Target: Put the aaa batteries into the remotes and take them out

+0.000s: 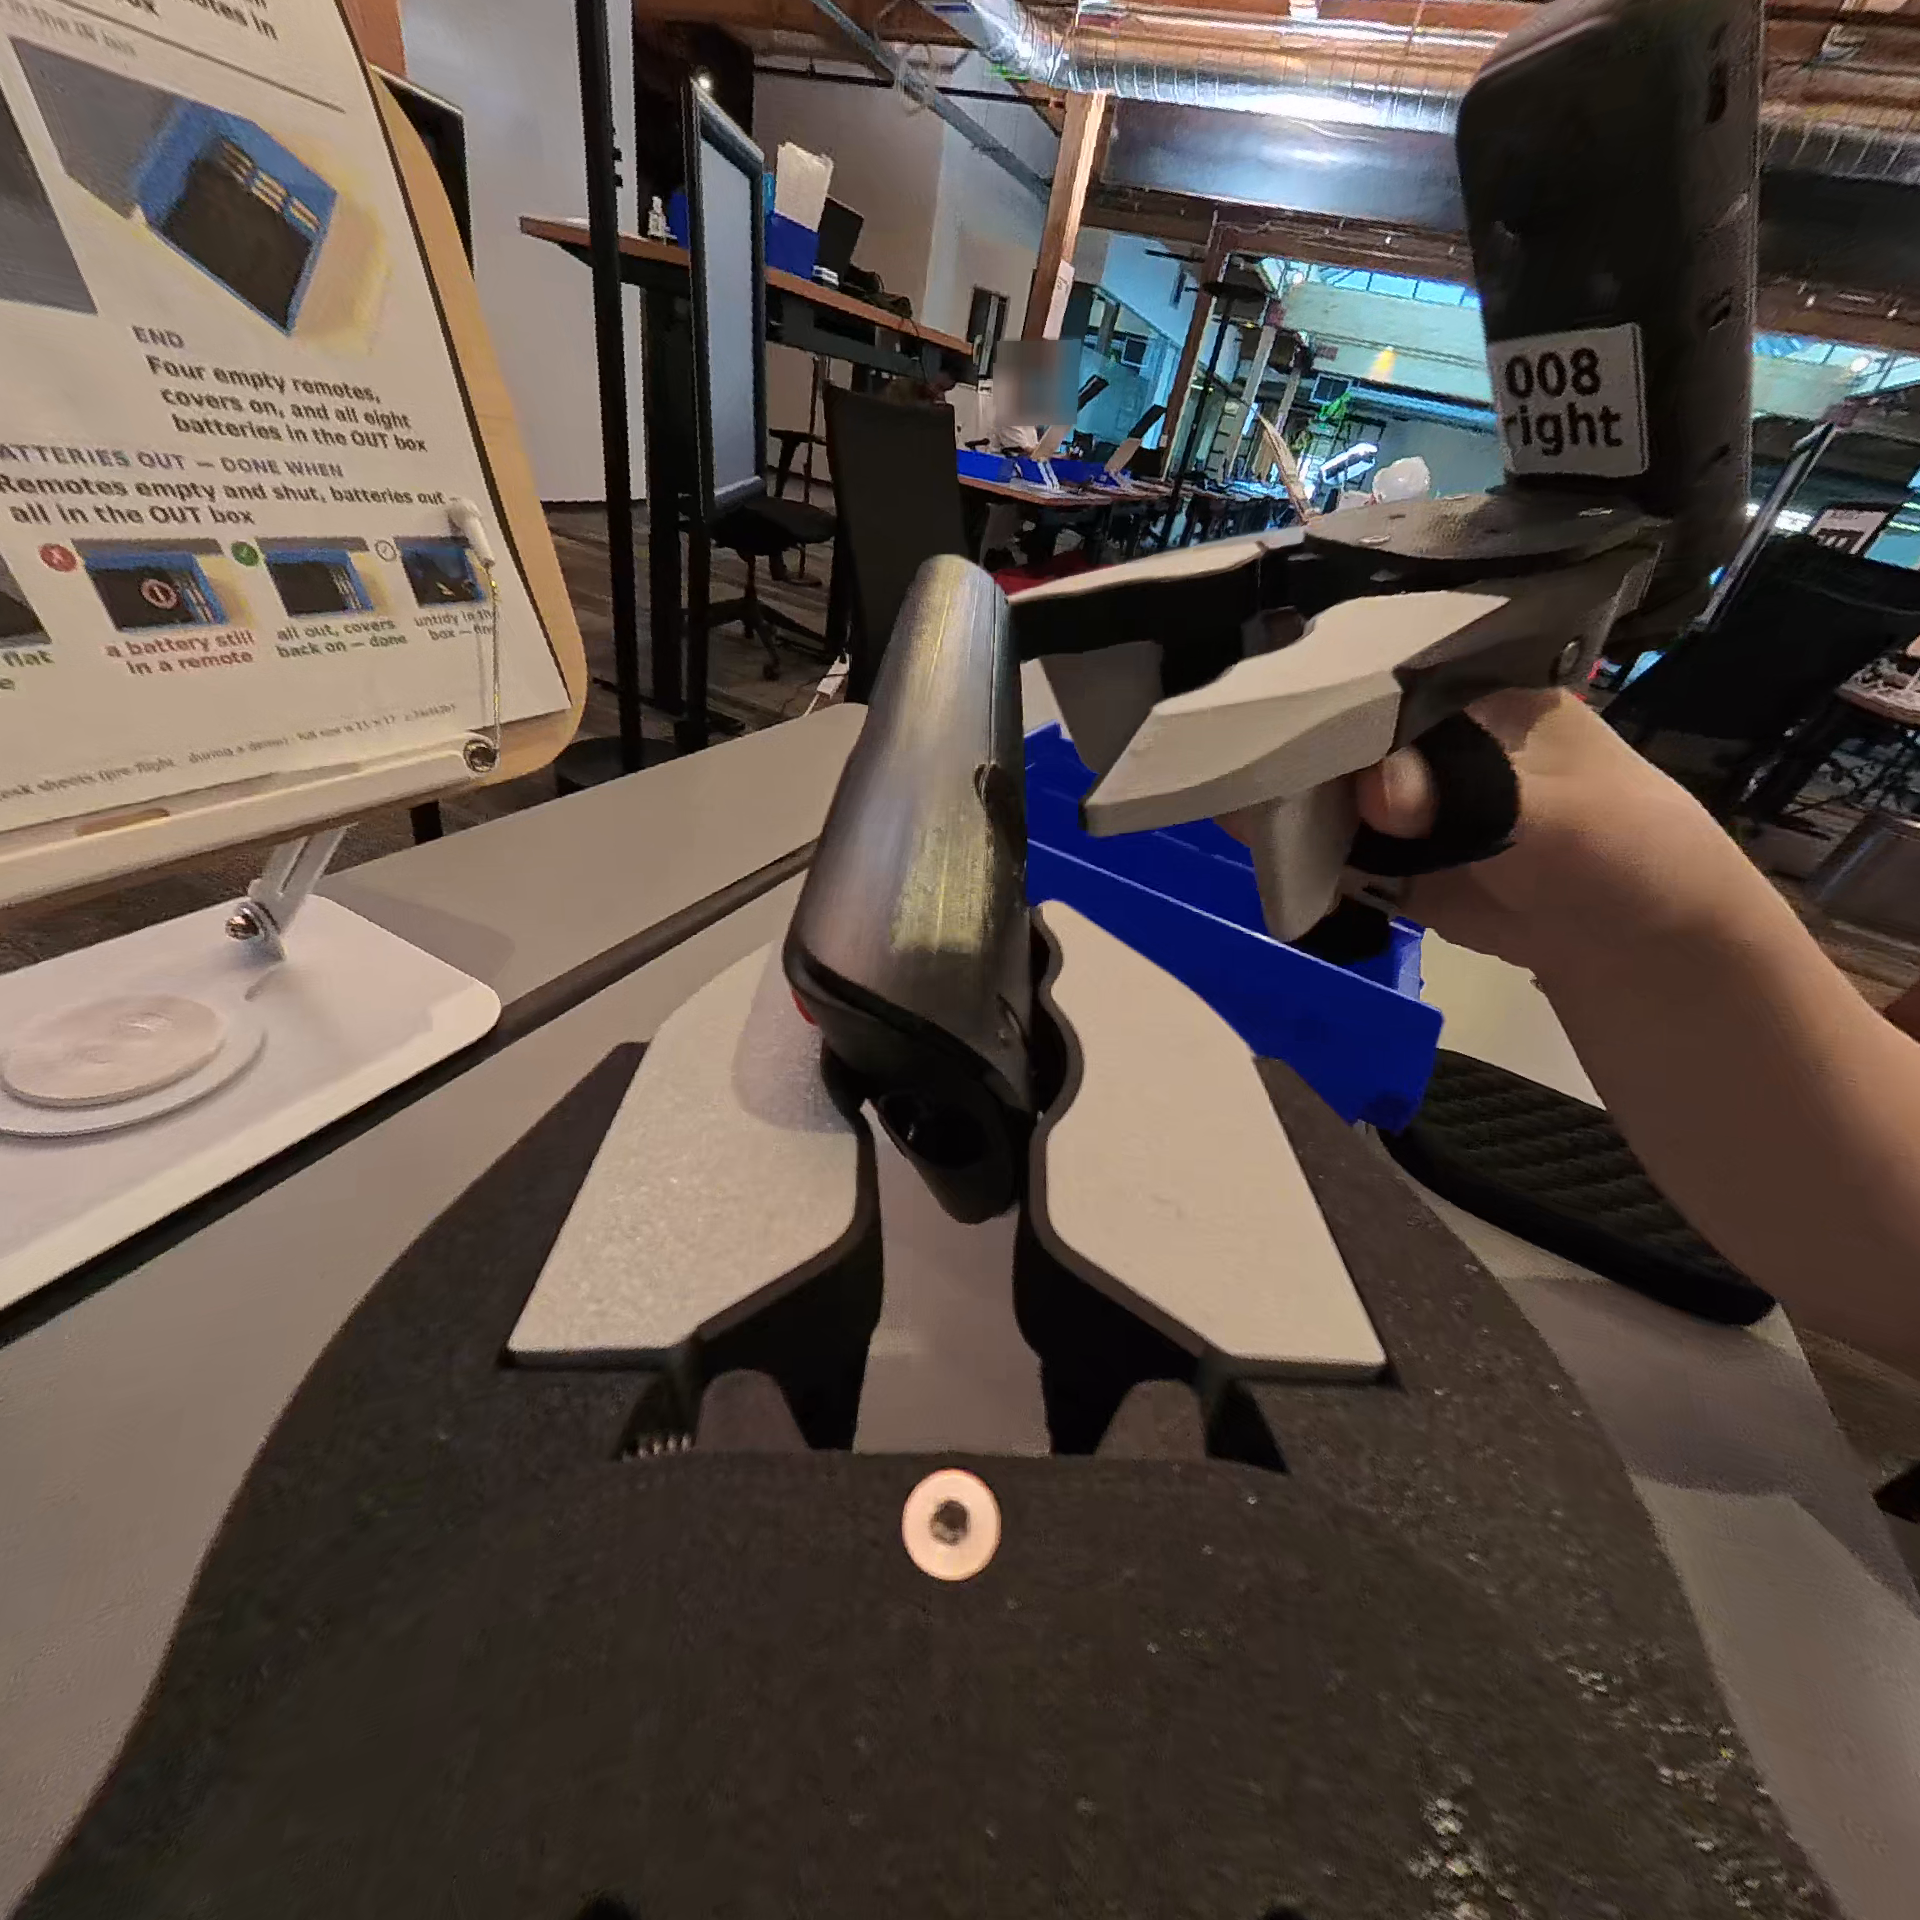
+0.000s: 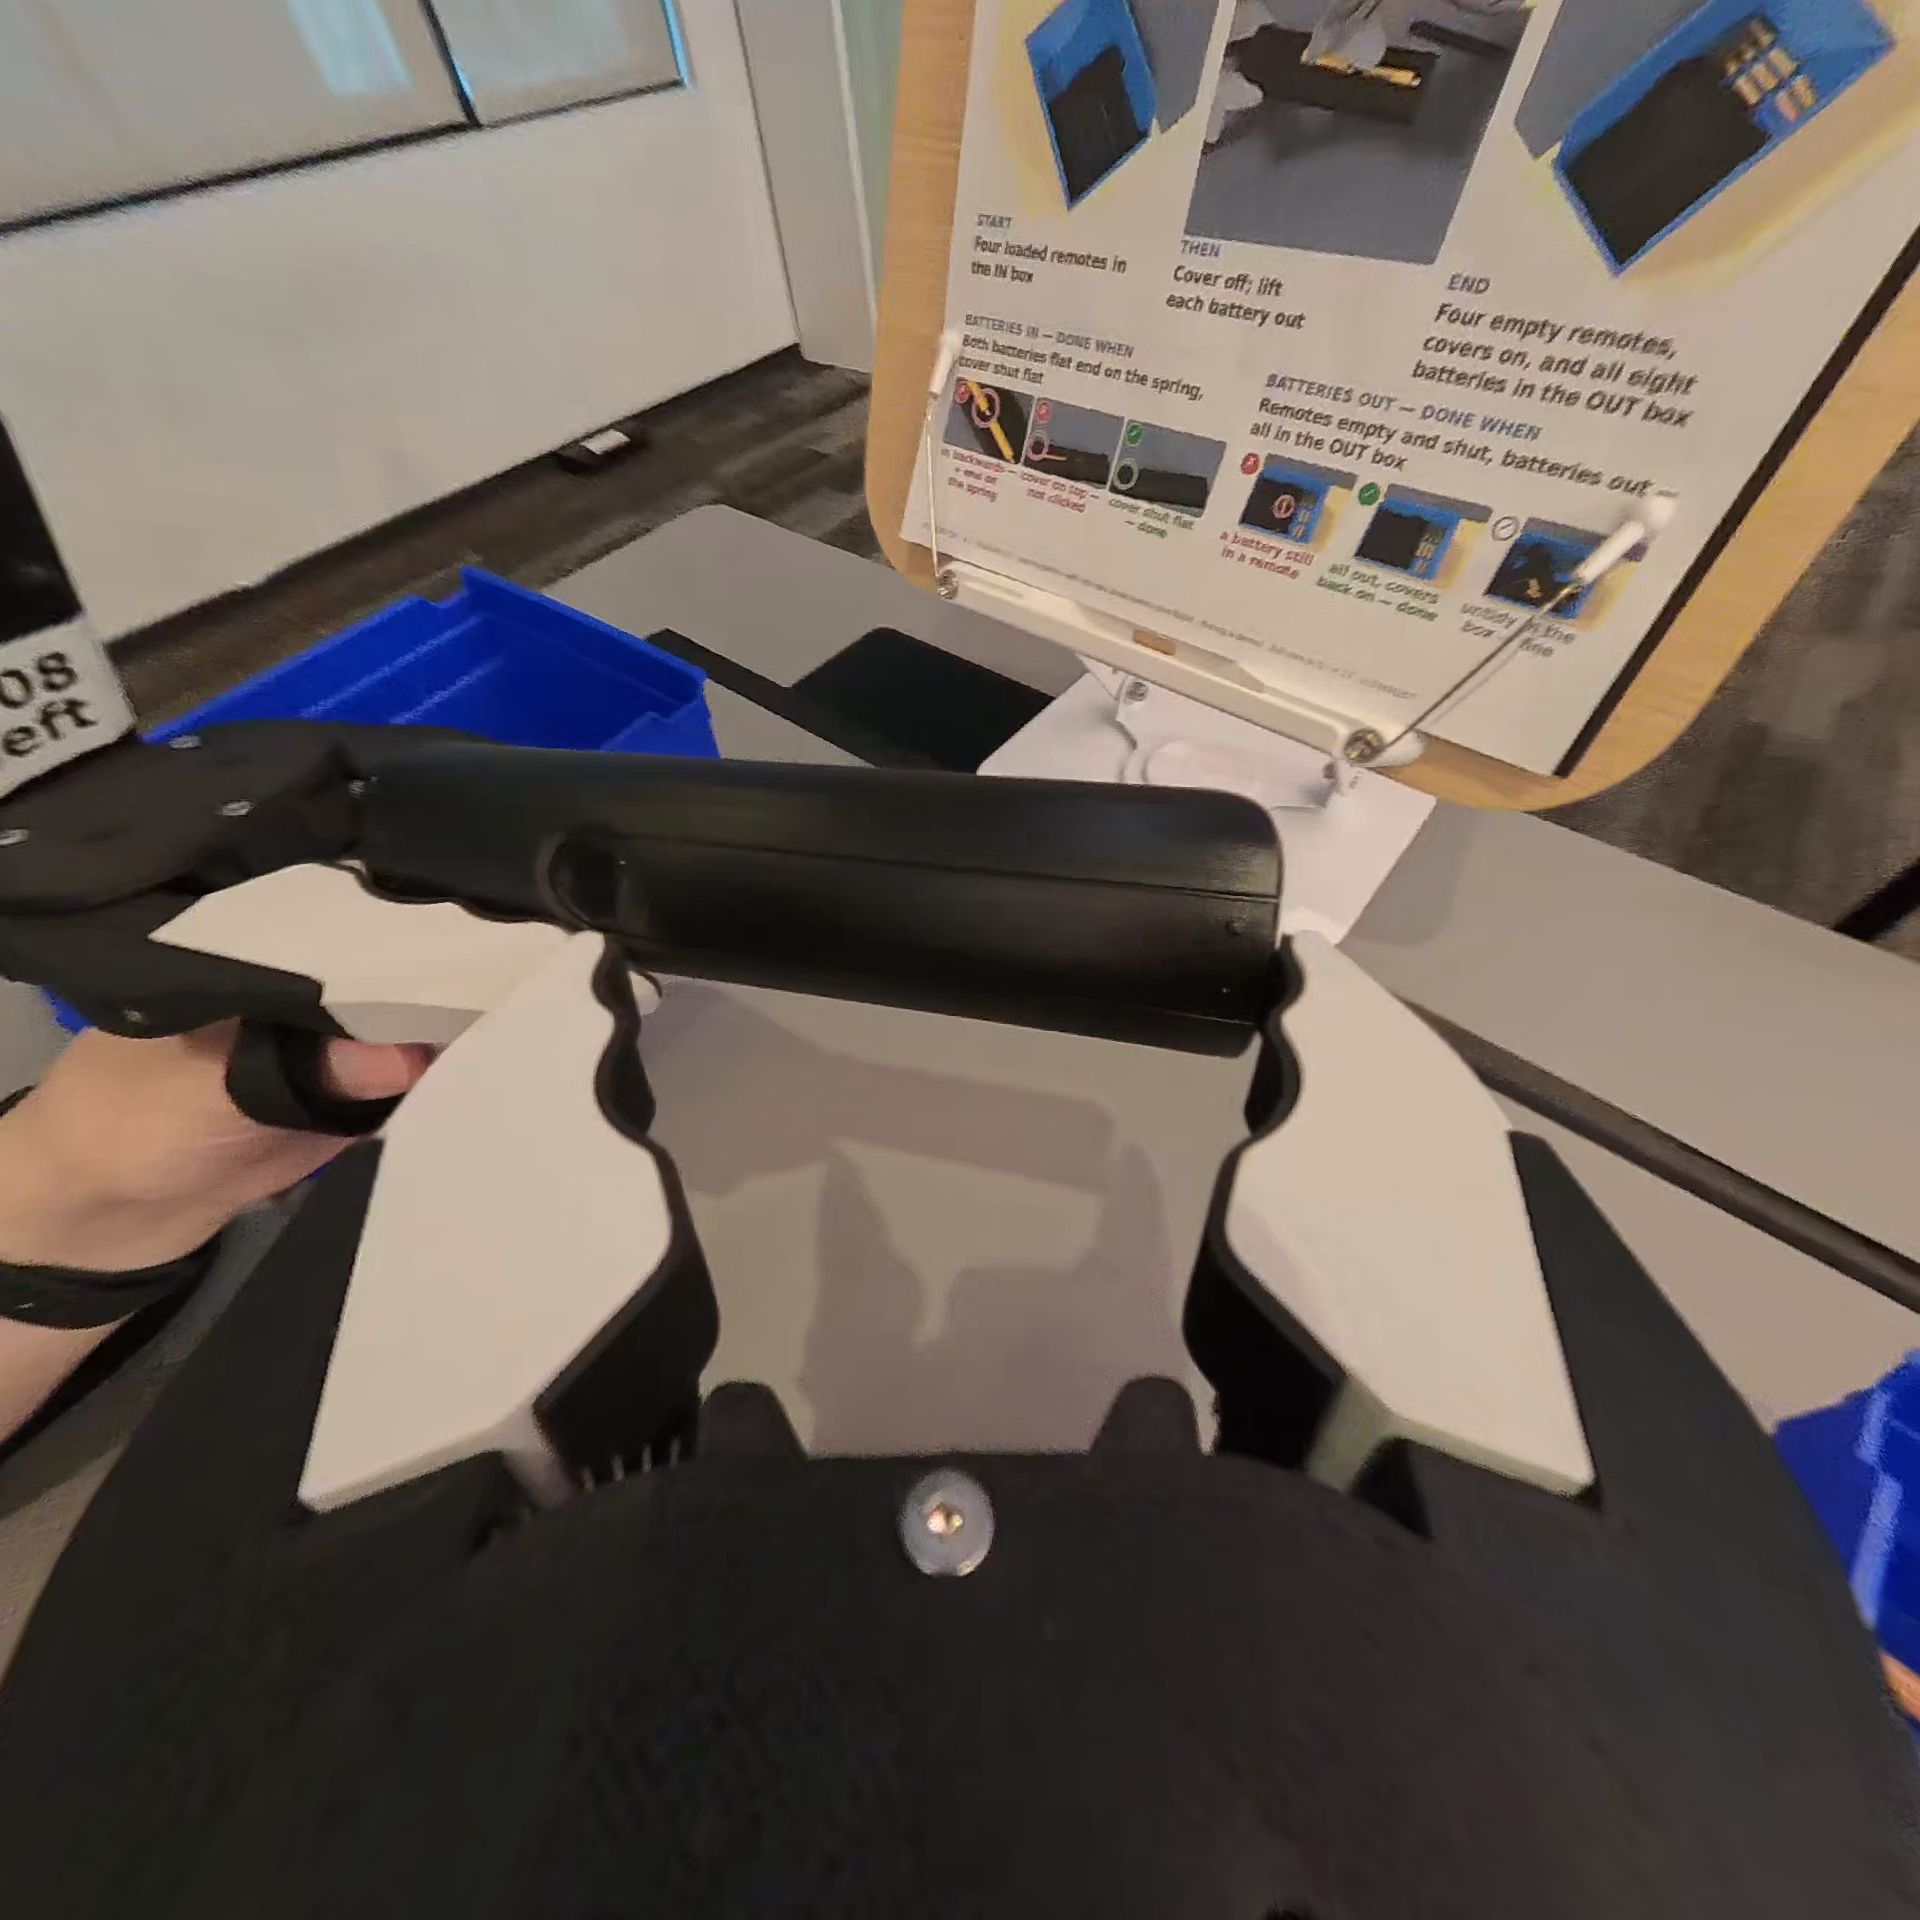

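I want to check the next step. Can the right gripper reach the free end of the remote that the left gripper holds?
Probably yes. The right gripper is open, its fingertips already astride the remote, which the left gripper clamps at the other end; nothing lies between.

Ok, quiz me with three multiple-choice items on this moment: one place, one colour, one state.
1. Where is the remote?
A. flat on the table
B. in the left claw, off the table
C. in a bin

2. The bin colour?
A. red
B. blue
C. green

3. The right claw is:
A. open, at the remote's far end
B. shut on a battery
C. out of view

Answers: B, its fingers pinch one end; B, blue walls show in both views; A, its fingers stand wide apart.
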{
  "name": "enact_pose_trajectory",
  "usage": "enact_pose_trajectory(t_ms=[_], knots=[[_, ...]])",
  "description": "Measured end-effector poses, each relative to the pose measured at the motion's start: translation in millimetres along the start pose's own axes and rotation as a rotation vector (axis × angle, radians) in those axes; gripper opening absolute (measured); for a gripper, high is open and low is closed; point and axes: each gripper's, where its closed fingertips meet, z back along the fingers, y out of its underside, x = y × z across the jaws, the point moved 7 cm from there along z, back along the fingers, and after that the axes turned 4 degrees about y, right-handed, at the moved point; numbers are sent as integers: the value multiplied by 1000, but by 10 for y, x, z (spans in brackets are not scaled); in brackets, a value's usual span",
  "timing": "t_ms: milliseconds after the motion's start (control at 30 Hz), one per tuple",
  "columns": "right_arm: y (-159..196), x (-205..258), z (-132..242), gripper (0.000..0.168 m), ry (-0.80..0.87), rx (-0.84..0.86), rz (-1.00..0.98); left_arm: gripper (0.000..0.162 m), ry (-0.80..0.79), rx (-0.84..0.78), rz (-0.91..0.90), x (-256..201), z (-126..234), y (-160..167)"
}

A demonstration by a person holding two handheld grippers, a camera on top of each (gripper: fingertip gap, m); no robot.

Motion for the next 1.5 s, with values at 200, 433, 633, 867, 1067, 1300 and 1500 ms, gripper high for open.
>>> enact_pose_trajectory(t_ms=[200, 433, 633, 867, 1067, 1300, 1500], knots=[[-61, 69, -14, 123, 57, -41, -39, 25, -42, -5, -62, -89, -6, -65], [-144, 155, 38, 130, 72, -105, 43, 25, -14, -47, -76, -166, 39, -145], [-187, 173, 73, 129, 13, -104, 36, 25, -43, -69, -163, -250, 79, -229], [-270, 242, 173, 126, 58, -117, 98, 24, -19, -85, -159, -297, 103, -266], [-305, 274, 209, 126, 56, -129, 97, 23, -29, -84, -176, -341, 131, -307], [-333, 304, 251, 125, 78, -140, 108, 23, -12, -105, -142, -361, 137, -317], [-355, 311, 275, 124, 76, -124, 114, 23, -16, -112, -152, -381, 140, -322]])
